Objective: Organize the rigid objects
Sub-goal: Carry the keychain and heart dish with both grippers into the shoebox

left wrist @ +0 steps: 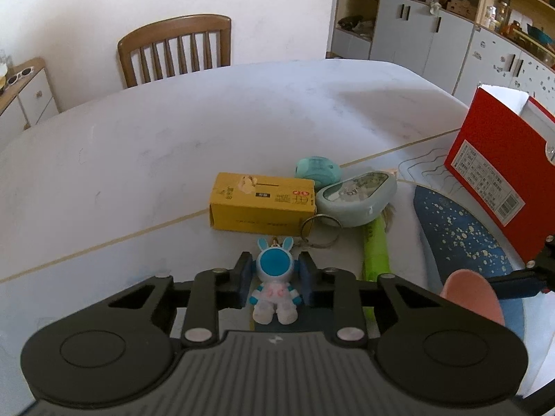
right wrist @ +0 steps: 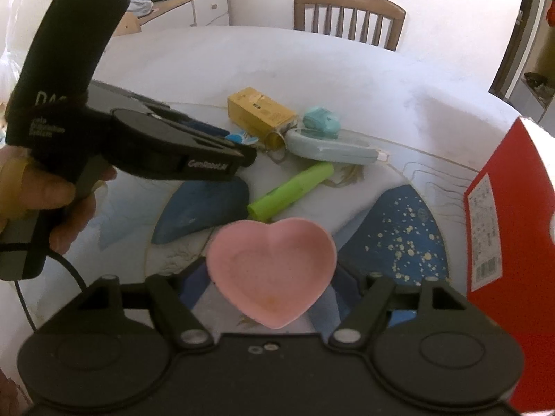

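Two grippers are at work over the white counter (left wrist: 173,145). Our left gripper (left wrist: 275,282) has its jaws clamped on a small rabbit-eared astronaut keychain (left wrist: 275,277) — the blue pads press against both sides of the toy's body, and its metal ring (left wrist: 321,230) trails forward toward the yellow box (left wrist: 262,204). In the right wrist view we see the left gripper (right wrist: 248,149) from the side, with only a sliver of the blue and white toy (right wrist: 239,137) showing at its tip.

Our right gripper (right wrist: 272,277) carries a pink heart-shaped dish (right wrist: 272,270), whose pointed end sits low between the jaws; the jaws stand fairly wide, and we cannot tell from this angle exactly where the pads meet the rim (the dish hides them). From the left wrist camera, a pink edge of the dish (left wrist: 473,293) shows at lower right.

Just beyond the keychain lie the yellow box, a teal rounded gadget (left wrist: 317,170) behind it, and a pale blue-grey oval case (left wrist: 357,196) touching the box's right end. A green marker (right wrist: 291,190) lies slantwise near the case, its cap end toward the dish. A red cardboard box (left wrist: 503,170) stands open at the right, on the blue speckled pattern (right wrist: 406,232) of the counter cover. A wooden chair (left wrist: 175,50) stands at the far side.
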### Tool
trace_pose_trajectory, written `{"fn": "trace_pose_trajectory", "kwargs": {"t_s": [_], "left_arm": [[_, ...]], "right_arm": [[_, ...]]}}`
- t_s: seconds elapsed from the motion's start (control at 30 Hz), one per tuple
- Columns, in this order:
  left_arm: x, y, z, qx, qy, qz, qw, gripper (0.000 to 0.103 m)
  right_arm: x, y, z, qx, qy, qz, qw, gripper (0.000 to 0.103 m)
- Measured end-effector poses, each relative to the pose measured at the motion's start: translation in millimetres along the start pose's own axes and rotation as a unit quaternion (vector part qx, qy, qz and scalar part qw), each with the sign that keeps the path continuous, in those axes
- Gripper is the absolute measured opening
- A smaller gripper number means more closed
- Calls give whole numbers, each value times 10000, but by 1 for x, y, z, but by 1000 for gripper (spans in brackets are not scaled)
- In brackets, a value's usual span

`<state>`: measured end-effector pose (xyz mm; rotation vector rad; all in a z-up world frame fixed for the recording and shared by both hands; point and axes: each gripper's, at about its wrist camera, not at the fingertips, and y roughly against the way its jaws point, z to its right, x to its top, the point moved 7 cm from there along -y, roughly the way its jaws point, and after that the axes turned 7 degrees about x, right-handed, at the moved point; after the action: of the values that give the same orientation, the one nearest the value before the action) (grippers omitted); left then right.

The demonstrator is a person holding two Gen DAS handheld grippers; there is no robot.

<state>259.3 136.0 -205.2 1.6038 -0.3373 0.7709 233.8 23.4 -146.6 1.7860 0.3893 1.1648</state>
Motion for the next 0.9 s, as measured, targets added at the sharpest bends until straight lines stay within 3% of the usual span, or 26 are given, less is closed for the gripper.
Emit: {"fn": "trace_pose_trajectory", "kwargs": {"t_s": [0.5,0.9], "left_arm": [[1,57,-5,-57,475,52,9988,28],[9,108,9,119,576,149,9982,28]], "right_arm": [[0,64,4,18,-50,208,9998,74],[4,126,39,-34,-116,466,9988,74]]}}
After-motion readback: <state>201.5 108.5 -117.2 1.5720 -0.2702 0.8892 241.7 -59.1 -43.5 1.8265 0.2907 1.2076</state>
